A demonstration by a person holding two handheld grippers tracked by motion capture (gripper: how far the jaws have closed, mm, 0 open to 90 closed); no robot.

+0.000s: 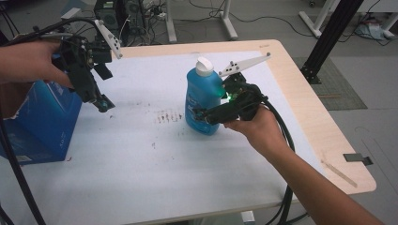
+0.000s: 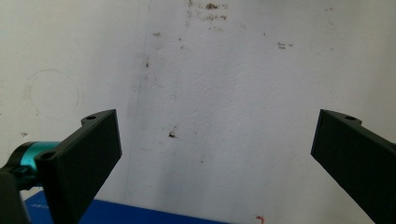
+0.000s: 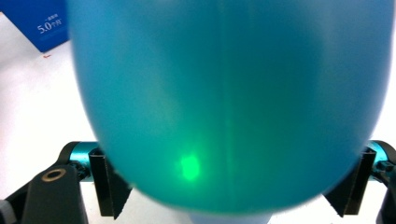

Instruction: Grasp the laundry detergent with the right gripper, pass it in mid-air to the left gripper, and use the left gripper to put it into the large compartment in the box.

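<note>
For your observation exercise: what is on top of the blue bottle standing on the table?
A white cap tops the blue bottle. The bottle's lower right side is covered by the right gripper.

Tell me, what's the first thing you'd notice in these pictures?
The teal bottle with a white cap stands upright in the middle of the white table, with the right gripper reaching in from the side, its black jaws around the bottle's lower body. At the table's left edge sits a blue box, and the left gripper hangs open above the table beside it.
</note>
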